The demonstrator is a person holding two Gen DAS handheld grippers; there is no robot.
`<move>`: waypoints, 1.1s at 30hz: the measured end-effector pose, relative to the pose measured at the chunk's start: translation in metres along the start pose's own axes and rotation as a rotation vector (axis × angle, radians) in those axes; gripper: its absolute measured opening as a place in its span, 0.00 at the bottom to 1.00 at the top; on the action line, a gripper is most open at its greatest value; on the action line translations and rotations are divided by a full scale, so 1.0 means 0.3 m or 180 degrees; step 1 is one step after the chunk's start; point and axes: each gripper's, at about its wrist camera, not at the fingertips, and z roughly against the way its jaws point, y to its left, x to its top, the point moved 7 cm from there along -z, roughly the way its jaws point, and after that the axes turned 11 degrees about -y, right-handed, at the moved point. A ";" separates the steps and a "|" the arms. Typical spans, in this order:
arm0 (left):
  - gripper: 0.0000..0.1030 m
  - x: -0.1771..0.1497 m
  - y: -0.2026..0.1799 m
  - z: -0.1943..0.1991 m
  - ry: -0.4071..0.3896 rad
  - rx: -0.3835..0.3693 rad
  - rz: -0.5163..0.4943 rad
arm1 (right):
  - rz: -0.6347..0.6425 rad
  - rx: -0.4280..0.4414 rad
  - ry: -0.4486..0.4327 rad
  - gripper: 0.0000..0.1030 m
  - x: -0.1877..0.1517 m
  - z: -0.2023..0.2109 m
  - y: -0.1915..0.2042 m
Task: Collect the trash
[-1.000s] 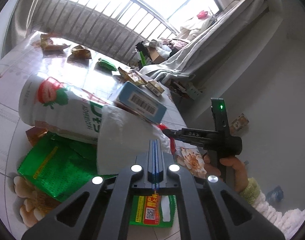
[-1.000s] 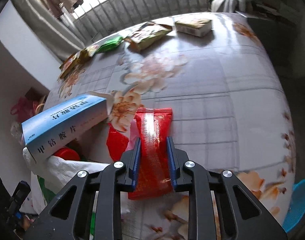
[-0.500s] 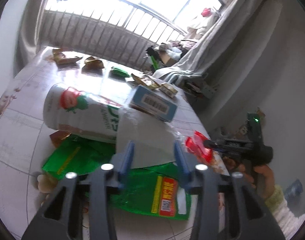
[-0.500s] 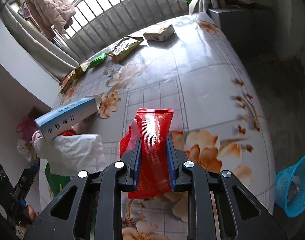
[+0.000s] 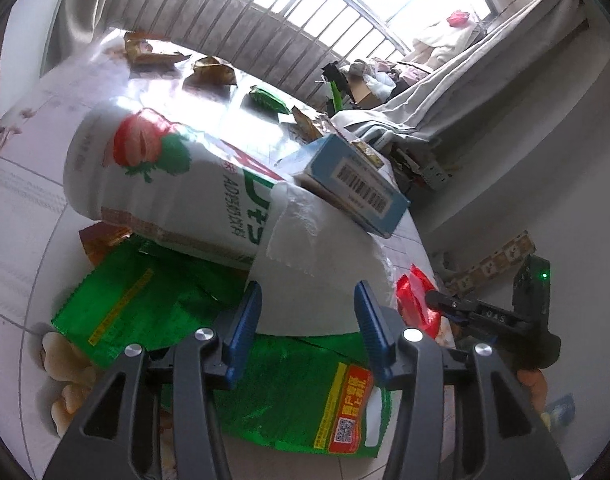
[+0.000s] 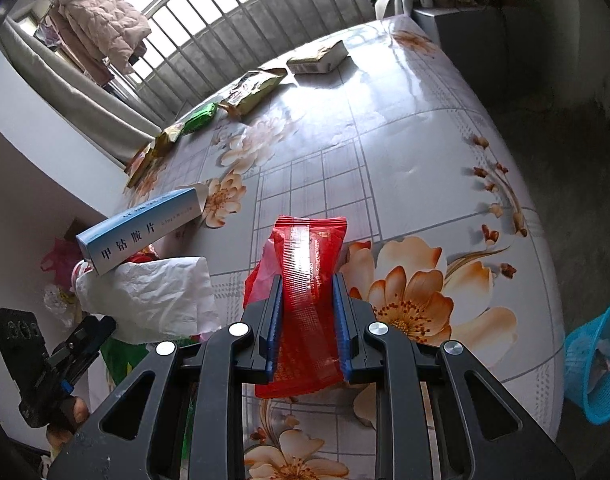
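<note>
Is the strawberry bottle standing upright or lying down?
Lying down. The strawberry bottle rests on its side across the green wrappers.

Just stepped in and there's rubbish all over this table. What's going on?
A person is clearing trash with two handheld tongs. The right tongs are shut on a red wrapper. The left tongs have just been opening, and a white tissue lies loose between their jaws, atop a pile. A blue basket waits beside the table.
</note>
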 end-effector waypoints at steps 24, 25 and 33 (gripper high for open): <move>0.04 0.013 -0.001 -0.013 -0.0002 -0.0120 0.0000 | -0.0055 0.0042 0.0011 0.21 -0.008 -0.009 0.004; 0.01 0.013 -0.006 -0.008 -0.0017 -0.0145 -0.0015 | -0.0061 0.0046 0.0006 0.21 -0.010 -0.007 0.003; 0.00 0.021 -0.098 0.068 -0.0230 -0.0399 -0.0185 | -0.0123 0.0127 -0.0050 0.21 -0.016 0.034 0.007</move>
